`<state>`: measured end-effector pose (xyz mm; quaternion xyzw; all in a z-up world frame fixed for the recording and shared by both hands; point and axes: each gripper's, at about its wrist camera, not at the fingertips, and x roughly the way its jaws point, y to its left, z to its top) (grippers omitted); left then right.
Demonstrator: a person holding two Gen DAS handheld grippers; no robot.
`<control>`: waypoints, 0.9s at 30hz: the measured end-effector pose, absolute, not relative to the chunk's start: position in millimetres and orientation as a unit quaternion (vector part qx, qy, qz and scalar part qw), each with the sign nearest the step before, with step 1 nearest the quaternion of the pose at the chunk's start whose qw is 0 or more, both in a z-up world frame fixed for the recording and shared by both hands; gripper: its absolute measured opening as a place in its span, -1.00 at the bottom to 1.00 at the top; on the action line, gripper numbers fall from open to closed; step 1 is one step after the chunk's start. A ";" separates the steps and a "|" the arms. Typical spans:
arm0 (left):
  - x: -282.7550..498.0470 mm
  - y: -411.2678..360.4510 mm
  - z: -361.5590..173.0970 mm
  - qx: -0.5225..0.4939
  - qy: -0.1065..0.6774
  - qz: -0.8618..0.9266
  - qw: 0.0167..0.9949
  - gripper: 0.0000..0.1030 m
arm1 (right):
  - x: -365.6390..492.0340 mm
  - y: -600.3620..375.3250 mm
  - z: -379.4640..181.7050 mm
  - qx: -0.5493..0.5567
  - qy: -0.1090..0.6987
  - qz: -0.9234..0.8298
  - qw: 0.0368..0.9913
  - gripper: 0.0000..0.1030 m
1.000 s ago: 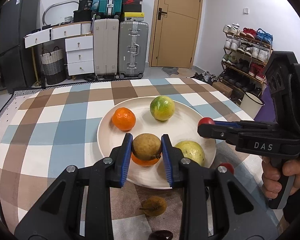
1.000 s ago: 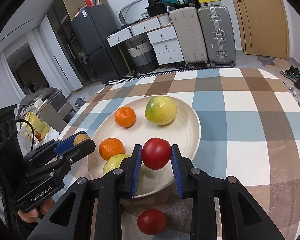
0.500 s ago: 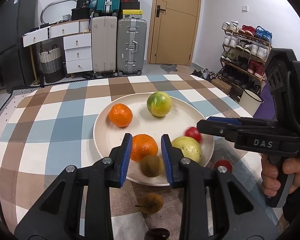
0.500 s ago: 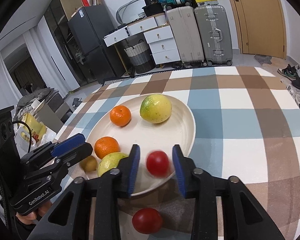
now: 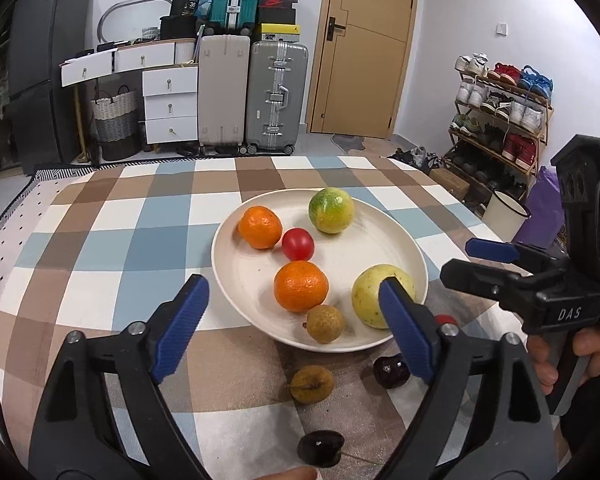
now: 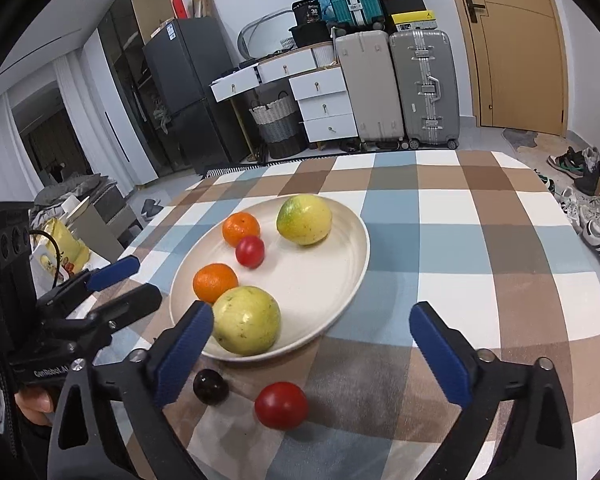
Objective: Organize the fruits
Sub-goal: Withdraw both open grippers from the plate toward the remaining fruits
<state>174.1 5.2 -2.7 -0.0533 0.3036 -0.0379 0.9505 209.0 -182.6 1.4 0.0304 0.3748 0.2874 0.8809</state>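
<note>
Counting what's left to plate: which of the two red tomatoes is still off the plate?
The red tomato on the cloth before the right gripper; the other tomato lies on the plate.

Left hand-held gripper tilted downward, blue-padded jaws opening wide with nothing gripped, right hand-held gripper likewise tilted down, jaws opening wide and empty, a hand wrapped around the right handle.

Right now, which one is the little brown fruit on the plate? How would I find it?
Find the big cream plate on the checked cloth. At its near rim, between the closer orange and the yellow-green fruit, sits the brown fruit. It is the smallest and the only dull brown one on the plate; its twin lies off the plate.
</note>
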 end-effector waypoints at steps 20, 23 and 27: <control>164.0 -0.8 -3.6 -0.026 0.322 -0.010 0.946 0.99 | 189.6 -178.2 -10.4 -0.025 0.401 0.297 0.866 0.99; 160.5 1.4 -8.0 -0.029 0.331 -0.008 0.943 0.99 | 186.4 -177.3 -13.9 -0.036 0.409 0.299 0.861 0.99; 155.5 3.6 -16.7 -0.027 0.348 -0.002 0.937 0.99 | 185.1 -174.3 -16.8 -0.047 0.416 0.300 0.857 0.99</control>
